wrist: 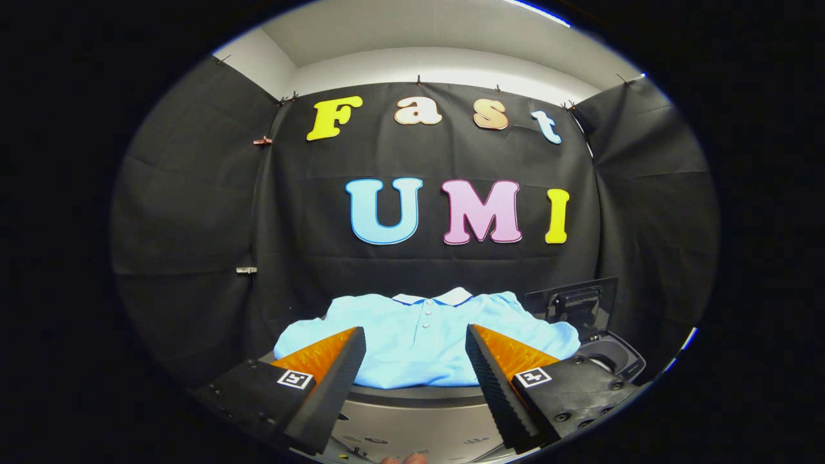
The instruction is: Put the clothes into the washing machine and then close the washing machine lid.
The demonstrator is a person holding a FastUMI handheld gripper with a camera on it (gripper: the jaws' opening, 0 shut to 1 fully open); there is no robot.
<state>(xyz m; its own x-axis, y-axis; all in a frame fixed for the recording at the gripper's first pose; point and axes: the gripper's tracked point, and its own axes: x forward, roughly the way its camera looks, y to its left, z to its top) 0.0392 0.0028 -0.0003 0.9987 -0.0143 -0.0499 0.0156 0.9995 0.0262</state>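
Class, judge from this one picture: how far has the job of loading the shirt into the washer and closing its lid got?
Done: nothing with the clothes, though the lid already stands raised beside the dark opening. In hand: the gripper is open, its fingers apart and holding nothing, with the light blue polo shirt lying folded just ahead of them. Left: grasp the shirt, drop it in, then close the lid.

A grey surface (pixel 412 419) carries the things. A light blue polo shirt (pixel 425 341) lies flat on it, just ahead of the open gripper (pixel 416 351) fingers. On the right, beyond the right finger, the washing machine (pixel 612 357) stands with its lid (pixel 573 303) raised.
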